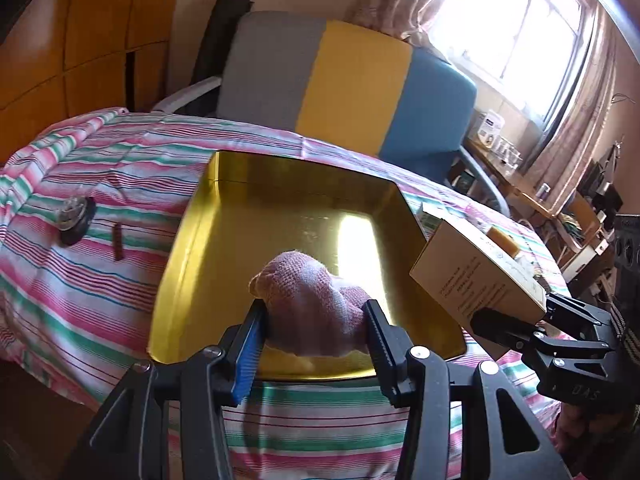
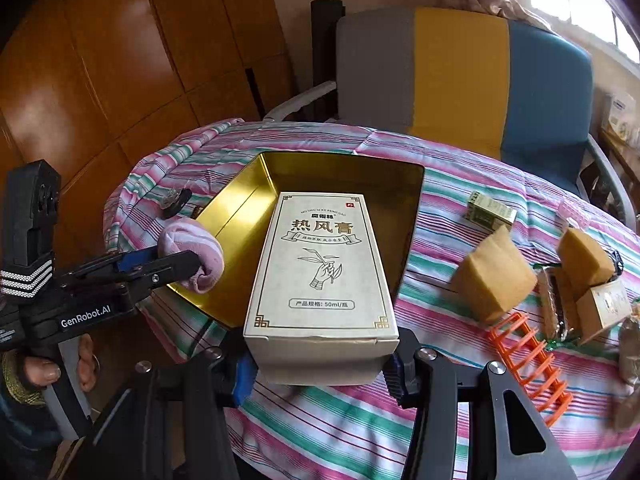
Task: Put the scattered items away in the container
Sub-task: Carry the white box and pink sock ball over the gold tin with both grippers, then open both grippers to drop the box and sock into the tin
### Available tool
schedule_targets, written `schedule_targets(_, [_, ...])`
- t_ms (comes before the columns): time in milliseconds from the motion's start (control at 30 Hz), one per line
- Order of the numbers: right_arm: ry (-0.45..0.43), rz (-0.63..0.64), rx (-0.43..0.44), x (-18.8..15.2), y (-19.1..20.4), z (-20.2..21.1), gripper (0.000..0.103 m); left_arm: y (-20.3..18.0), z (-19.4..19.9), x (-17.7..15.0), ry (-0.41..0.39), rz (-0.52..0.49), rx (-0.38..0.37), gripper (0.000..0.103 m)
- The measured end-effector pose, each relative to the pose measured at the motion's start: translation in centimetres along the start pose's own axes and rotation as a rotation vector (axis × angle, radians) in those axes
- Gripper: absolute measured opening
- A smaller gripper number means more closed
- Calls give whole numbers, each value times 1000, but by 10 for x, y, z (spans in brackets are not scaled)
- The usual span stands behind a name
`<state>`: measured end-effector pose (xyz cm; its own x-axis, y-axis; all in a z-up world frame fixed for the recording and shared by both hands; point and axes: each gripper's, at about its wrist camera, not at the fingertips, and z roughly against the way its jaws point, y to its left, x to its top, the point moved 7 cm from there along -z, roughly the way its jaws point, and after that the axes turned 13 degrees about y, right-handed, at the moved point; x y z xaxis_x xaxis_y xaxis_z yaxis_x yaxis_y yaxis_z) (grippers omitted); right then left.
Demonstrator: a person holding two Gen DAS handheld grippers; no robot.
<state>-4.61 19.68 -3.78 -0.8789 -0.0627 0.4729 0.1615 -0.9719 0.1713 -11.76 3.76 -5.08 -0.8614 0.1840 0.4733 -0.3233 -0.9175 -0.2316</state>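
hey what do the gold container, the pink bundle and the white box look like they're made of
Gold container: likely thin sheet metal with a glossy gold finish; it mirrors the window light and has crisp folded walls.
Pink bundle: soft knitted fabric, matte, with a visible weave; probably a rolled sock.
White box: printed cardboard, matte to slightly satin, with folded edges and a tucked flap.

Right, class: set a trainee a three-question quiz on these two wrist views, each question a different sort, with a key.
1. True or false: the left gripper is shut on the rolled pink knitted sock.
2. What does the right gripper hold? A: orange plastic comb; B: pale printed cardboard box; C: small green-and-white carton.
3. Fill in: the open gold metal tin on the striped cloth holds ___ items so far.

Key: 1 true; 2 B; 3 no.
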Motion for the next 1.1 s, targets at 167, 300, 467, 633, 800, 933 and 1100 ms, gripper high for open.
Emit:
schedule_targets(167, [8,5,-33,12,14,-19,52,4,-3,8,-7,-22,56,49])
schedule_targets(300, [13,3,-61,22,16,-30,52,3,-6,14,-9,-36,76,49])
schedule_targets(467, [29,-19,-85,33,10,-45,52,4,-14,25,-4,-54,113,49])
schedule_targets(633, [36,-56,-110,47,5,-61,52,4,-34,43,19,-75,160,50])
schedule_targets(800, [70,-75,-113,53,1,-81,59,7,-58,48,67,-83,187,50])
schedule_targets(933, [78,-79,-109,44,-2,-81,63,12,-61,42,72,-71,193,51])
schedule_targets(1100, [91,-121,-92,26,-15,-75,65,19,-62,39,83,-56,193,56])
